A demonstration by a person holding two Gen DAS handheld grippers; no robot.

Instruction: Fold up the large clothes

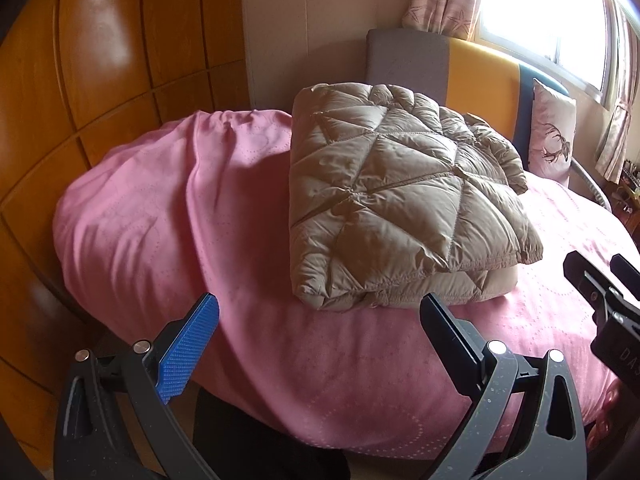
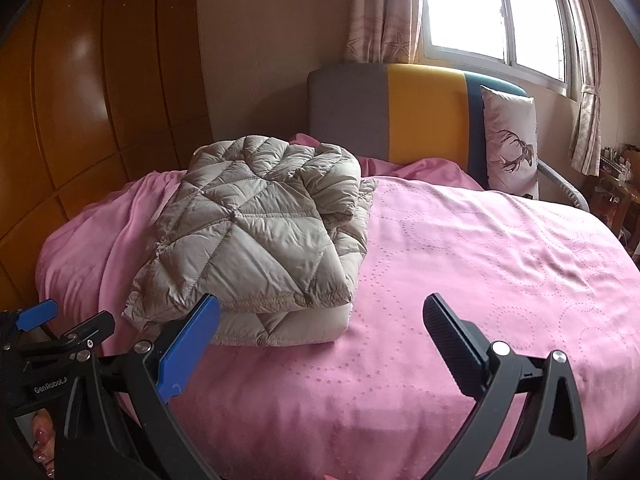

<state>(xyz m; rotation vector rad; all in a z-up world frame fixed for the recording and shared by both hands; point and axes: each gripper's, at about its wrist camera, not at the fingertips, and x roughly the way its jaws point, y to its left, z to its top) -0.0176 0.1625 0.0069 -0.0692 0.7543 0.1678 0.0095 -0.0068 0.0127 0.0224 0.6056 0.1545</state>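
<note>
A beige quilted puffer jacket lies folded into a thick rectangle on the pink bed cover. In the right wrist view the same jacket sits on the left half of the bed cover. My left gripper hovers just short of the jacket's near edge, open, nothing between its fingers. My right gripper is open too, near the jacket's near right corner and touching nothing. The right gripper shows at the right edge of the left wrist view; the left gripper shows at the left edge of the right one.
A wooden wardrobe stands close along the left side of the bed. At the head are a grey, yellow and blue headboard, a deer-print pillow, curtains and a bright window. The bed's right half holds only the cover.
</note>
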